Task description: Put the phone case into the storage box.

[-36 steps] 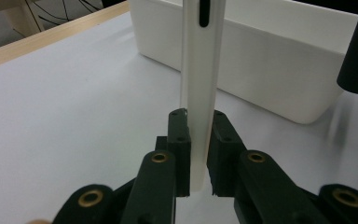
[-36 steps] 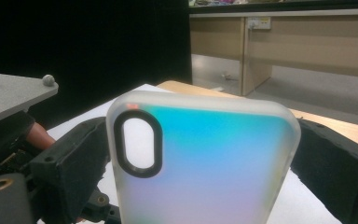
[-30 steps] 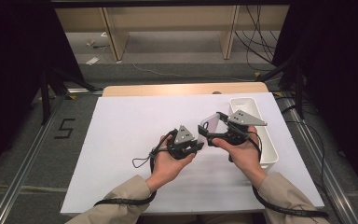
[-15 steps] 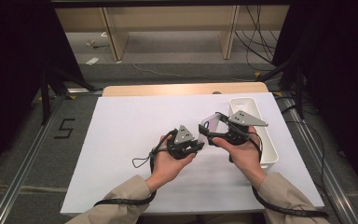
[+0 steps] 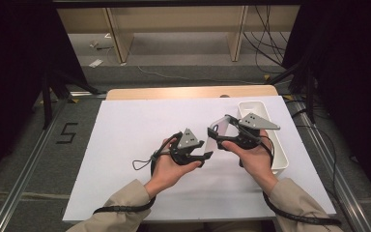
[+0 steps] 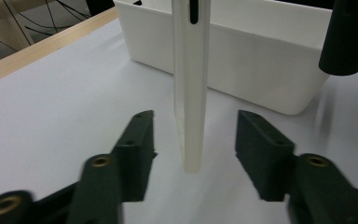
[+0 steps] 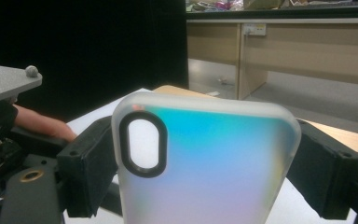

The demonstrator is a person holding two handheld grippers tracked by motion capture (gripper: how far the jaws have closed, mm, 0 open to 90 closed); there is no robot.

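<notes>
The right gripper (image 5: 221, 137) pinches the phone case (image 7: 205, 163) by its edges, upright. The left gripper (image 6: 193, 140), jaws just spread, straddles its edge untouched, likely a handover.

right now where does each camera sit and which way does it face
High view: above the person's side, looking forward and down at the table; both forearms show.
Left gripper view: on the left hand-held gripper, whose jaws have just opened around the phone case, bin behind.
Right gripper view: on the right hand-held gripper, clamping it.
All share the case.
</notes>
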